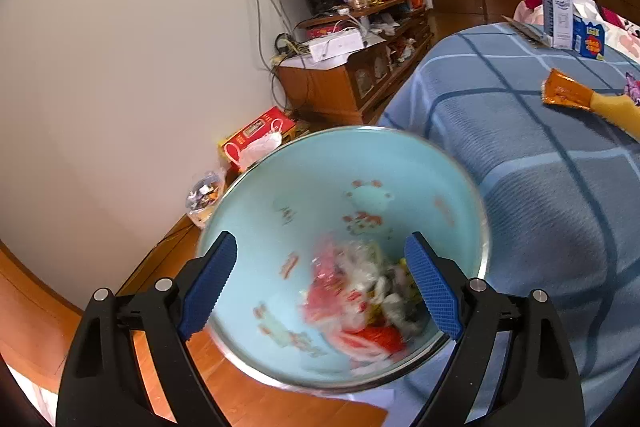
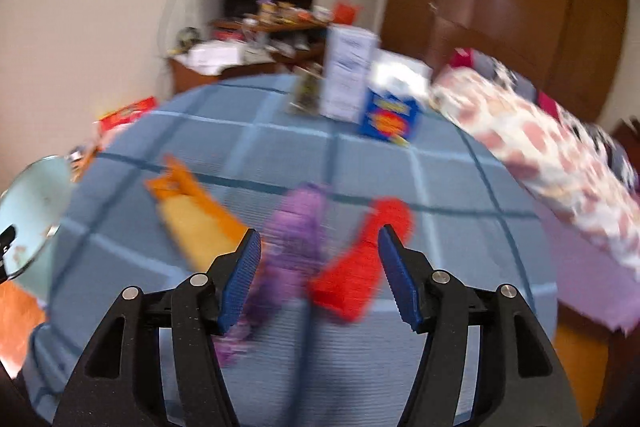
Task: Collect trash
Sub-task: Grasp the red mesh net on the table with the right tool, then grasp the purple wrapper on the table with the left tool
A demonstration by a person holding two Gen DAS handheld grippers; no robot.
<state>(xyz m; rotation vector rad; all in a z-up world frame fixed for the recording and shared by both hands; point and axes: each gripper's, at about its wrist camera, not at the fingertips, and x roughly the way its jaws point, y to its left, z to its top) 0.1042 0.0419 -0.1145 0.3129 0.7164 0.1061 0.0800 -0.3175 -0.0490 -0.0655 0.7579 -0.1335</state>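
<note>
A light blue basin [image 1: 320, 171] sits low beside the bed, with a heap of crumpled wrappers [image 1: 360, 303] in its bottom. My left gripper [image 1: 320, 241] hangs open over it, touching nothing. On the blue checked bedspread [image 2: 440, 187] lie an orange wrapper [image 2: 188, 203], a purple wrapper [image 2: 296, 235] and a red wrapper [image 2: 356, 271]. My right gripper [image 2: 319, 231] is open just above the purple and red ones, its pads clear of both. The view is blurred. The basin [image 2: 32, 211] shows at the far left there, and the orange wrapper [image 1: 568, 95] at the right edge of the left wrist view.
A white carton [image 2: 348, 75] and a blue box [image 2: 390, 119] stand at the far side of the bed, beside a floral quilt [image 2: 540, 155]. A cluttered wooden cabinet [image 1: 344, 79] lines the wall. A red box [image 1: 256, 139] and a plastic bag [image 1: 206, 197] lie on the wooden floor.
</note>
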